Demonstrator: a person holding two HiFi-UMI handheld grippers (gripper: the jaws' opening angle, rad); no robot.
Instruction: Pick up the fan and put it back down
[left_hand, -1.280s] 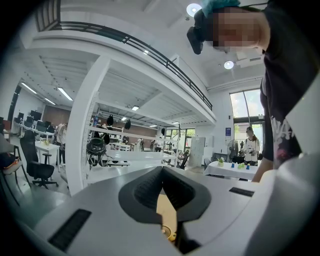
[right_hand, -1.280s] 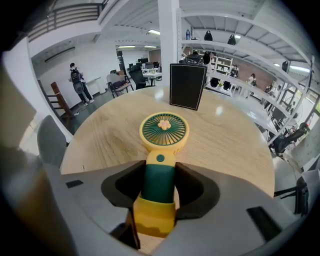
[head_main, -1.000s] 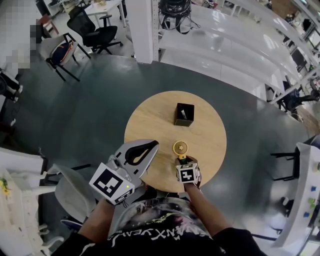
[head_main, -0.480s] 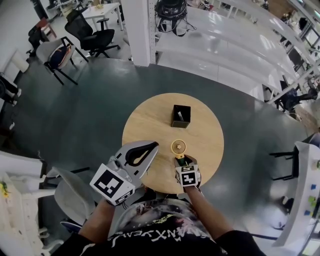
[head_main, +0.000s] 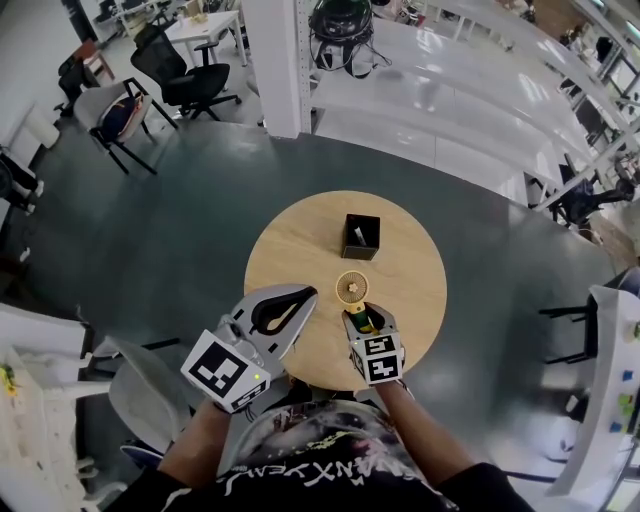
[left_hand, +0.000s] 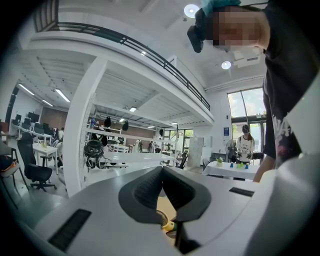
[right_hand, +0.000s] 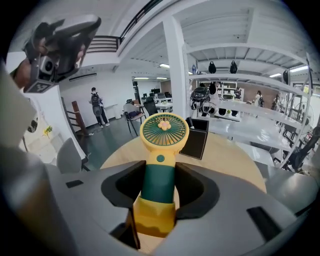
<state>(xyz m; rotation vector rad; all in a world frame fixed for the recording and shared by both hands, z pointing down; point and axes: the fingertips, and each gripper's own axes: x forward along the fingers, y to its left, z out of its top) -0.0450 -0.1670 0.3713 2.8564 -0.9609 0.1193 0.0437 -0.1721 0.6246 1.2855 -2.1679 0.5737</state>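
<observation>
The right gripper (head_main: 357, 318) pinched the fan (head_main: 352, 288) by its green handle over the table's (head_main: 300, 240) near side. The left gripper (head_main: 303, 293), jaws pressed together and empty, hung just left.

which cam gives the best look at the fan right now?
Right gripper view: the fan fills the centre, grille and green handle sharp, gripped by the right hand-held gripper. Head view shows it small, from above. Left gripper view shows only a sliver past its own jaws.
</observation>
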